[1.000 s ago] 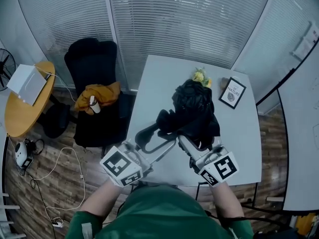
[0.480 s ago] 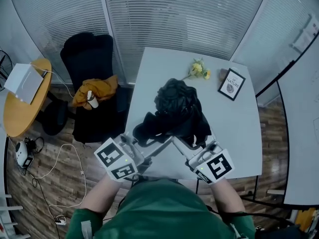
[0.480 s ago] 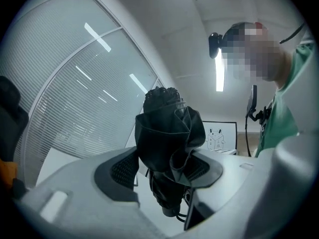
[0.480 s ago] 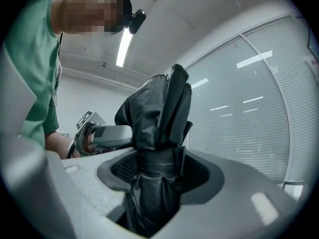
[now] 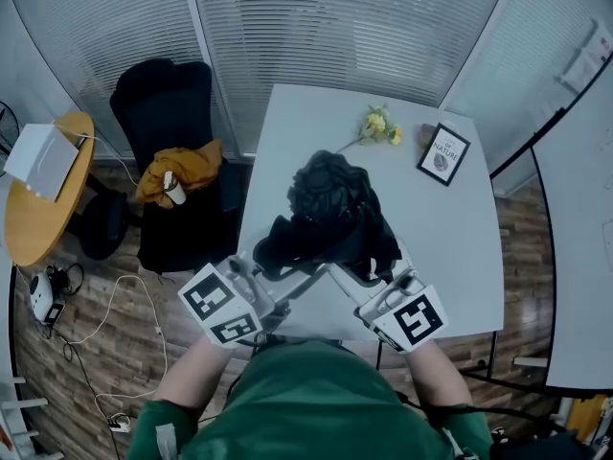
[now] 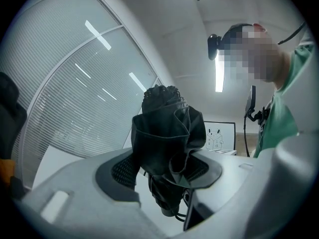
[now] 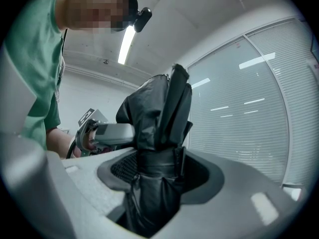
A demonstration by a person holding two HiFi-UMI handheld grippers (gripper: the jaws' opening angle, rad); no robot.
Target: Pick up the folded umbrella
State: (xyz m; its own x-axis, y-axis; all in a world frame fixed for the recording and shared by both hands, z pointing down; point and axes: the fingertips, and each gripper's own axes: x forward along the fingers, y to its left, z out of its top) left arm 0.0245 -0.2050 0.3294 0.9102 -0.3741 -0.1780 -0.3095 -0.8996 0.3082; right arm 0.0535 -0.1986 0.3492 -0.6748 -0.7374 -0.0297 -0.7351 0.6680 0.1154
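Observation:
The folded umbrella is a bundle of black crumpled fabric held above the white table. My left gripper grips its lower left part; its jaws have just been closing, and the fabric fills the gap between the pads. In the left gripper view the handle end with its cord hangs below the left gripper. My right gripper is shut on the strapped stem of the umbrella, which stands upright between the pads of the right gripper.
Yellow flowers and a small framed picture lie at the table's far side. To the left stands a black office chair with an orange cloth on it. A round wooden table with a white box lies further left.
The umbrella, carried by both grippers, has drawn away from the flowers toward the near left of the table. The head view has shifted a little as well.

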